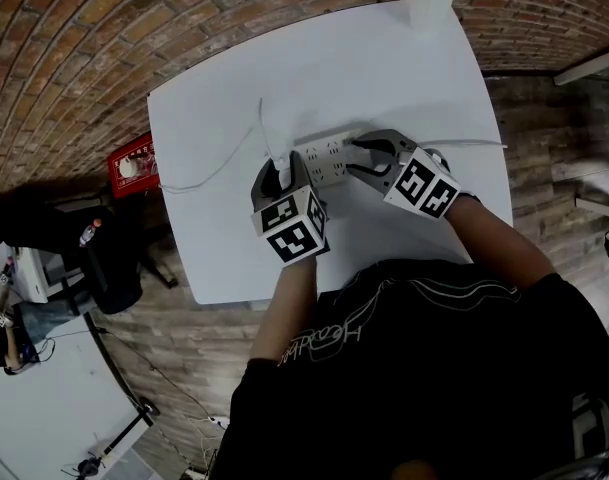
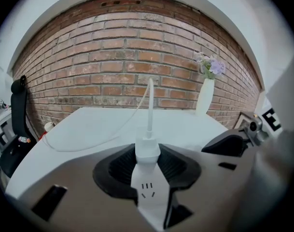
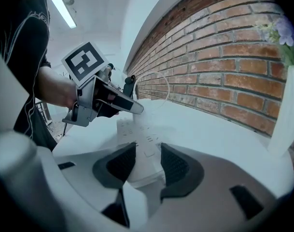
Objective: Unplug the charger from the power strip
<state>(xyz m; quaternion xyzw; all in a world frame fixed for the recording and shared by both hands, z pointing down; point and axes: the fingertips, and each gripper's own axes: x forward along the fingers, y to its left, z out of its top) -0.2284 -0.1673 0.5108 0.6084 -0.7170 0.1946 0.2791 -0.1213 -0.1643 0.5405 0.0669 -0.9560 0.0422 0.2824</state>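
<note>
Nearest the person, the right gripper [image 3: 144, 161] has its jaws closed on one end of the white power strip [image 3: 135, 135], pinning it to the table [image 1: 384, 68]. Just beyond, the left gripper [image 2: 147, 166] pinches the white charger [image 2: 147, 150], which stands plugged into the strip; its pads seem to press the charger's sides. A tilted pull could bind the pins, and the strip could lift if the right hold slips. The cable [image 2: 149, 105] trails toward the vase [image 2: 204, 98]

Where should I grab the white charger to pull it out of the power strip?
Grip the charger by its boxy body, squeezing its two flat sides below the cable, coming from the near side angled down. It stands upright in the power strip, so those sides are exposed; the cable gives no firm hold.
</note>
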